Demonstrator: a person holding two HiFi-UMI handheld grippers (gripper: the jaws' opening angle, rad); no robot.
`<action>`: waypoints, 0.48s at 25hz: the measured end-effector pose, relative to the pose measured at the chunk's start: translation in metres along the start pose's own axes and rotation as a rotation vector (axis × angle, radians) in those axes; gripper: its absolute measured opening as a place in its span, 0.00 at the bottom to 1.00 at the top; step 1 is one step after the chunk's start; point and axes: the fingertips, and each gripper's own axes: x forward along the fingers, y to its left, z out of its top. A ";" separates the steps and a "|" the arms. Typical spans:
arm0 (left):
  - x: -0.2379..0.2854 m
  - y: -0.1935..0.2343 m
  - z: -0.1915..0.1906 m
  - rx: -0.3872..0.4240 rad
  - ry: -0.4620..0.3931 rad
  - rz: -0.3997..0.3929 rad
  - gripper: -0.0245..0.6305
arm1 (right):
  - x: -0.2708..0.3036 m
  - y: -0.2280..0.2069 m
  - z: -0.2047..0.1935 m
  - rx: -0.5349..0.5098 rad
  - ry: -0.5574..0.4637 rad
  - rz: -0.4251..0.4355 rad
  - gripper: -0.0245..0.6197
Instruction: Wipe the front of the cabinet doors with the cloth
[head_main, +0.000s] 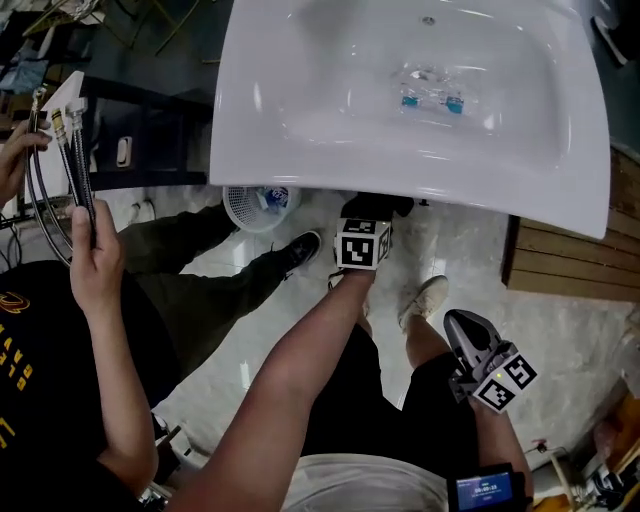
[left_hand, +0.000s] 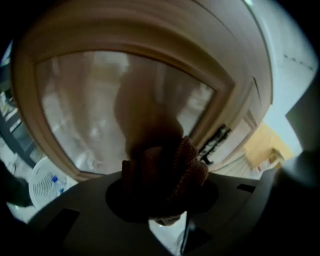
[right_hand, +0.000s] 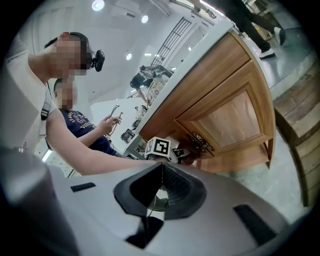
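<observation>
The white sink (head_main: 420, 100) overhangs the wooden cabinet (right_hand: 215, 90), so the head view hides its front. 1 door panel (left_hand: 90, 100) lies straight ahead of the left gripper (head_main: 365, 235) and very close, its dark handle (left_hand: 215, 142) off to the right. That gripper's jaws are clamped on the bunched reddish-brown cloth (left_hand: 170, 167); actual contact with the door is unclear. The right gripper (head_main: 470, 340), jaws together and empty, hangs well back, nearer the person.

My left arm (head_main: 300, 370) is stretched forward. It holds my left gripper (head_main: 372, 212) far in front of me, and its jaws are closed on a brown cloth (left_hand: 186, 161). My right gripper (head_main: 470, 335) is low beside my right leg, with jaws together and nothing between them.
</observation>
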 end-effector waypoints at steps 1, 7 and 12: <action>-0.003 0.010 0.001 -0.035 -0.006 0.014 0.27 | 0.004 0.003 0.002 -0.006 -0.003 0.004 0.06; -0.032 0.094 -0.004 -0.111 -0.023 0.159 0.27 | 0.027 0.017 0.012 -0.052 -0.014 0.029 0.06; -0.045 0.127 -0.003 -0.036 -0.034 0.196 0.27 | 0.047 0.016 0.009 -0.067 -0.021 0.044 0.06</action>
